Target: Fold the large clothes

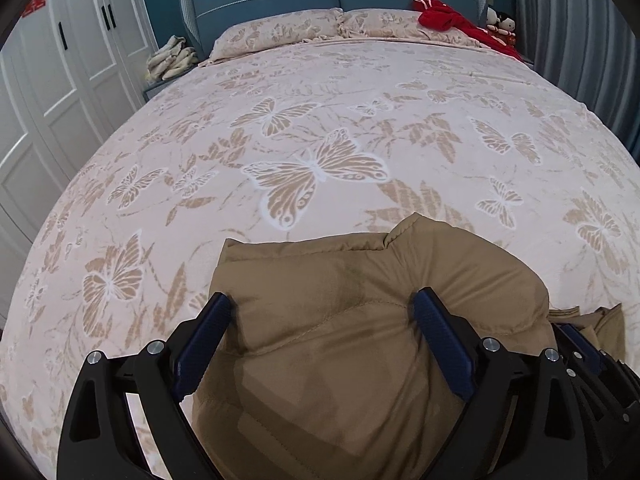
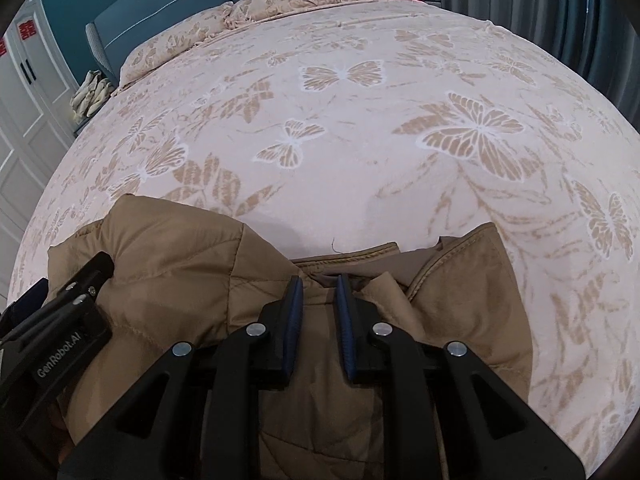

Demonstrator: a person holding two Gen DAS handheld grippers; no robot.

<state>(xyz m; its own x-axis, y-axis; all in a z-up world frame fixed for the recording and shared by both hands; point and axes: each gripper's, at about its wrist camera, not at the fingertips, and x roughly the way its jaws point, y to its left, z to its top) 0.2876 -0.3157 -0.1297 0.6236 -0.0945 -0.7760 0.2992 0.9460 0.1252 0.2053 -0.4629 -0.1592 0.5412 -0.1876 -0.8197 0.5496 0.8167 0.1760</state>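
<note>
Left gripper [image 1: 324, 304] is spread wide over the tan jacket [image 1: 360, 320], gripping nothing. Right gripper [image 2: 319, 286] has its pads [image 2: 295, 312] narrowed near the jacket's collar; whether they pinch fabric is unclear. Jacket lies bunched at the near edge of the bed [image 1: 280, 120].

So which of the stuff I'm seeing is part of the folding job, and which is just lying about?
Part of the job:
- tan padded jacket
- left claw, spread wide over it
- right claw, nearly closed at the jacket's edge

Just lying about:
- red garment by the pillows
- dolls
- cream bundle beside the bed
</note>
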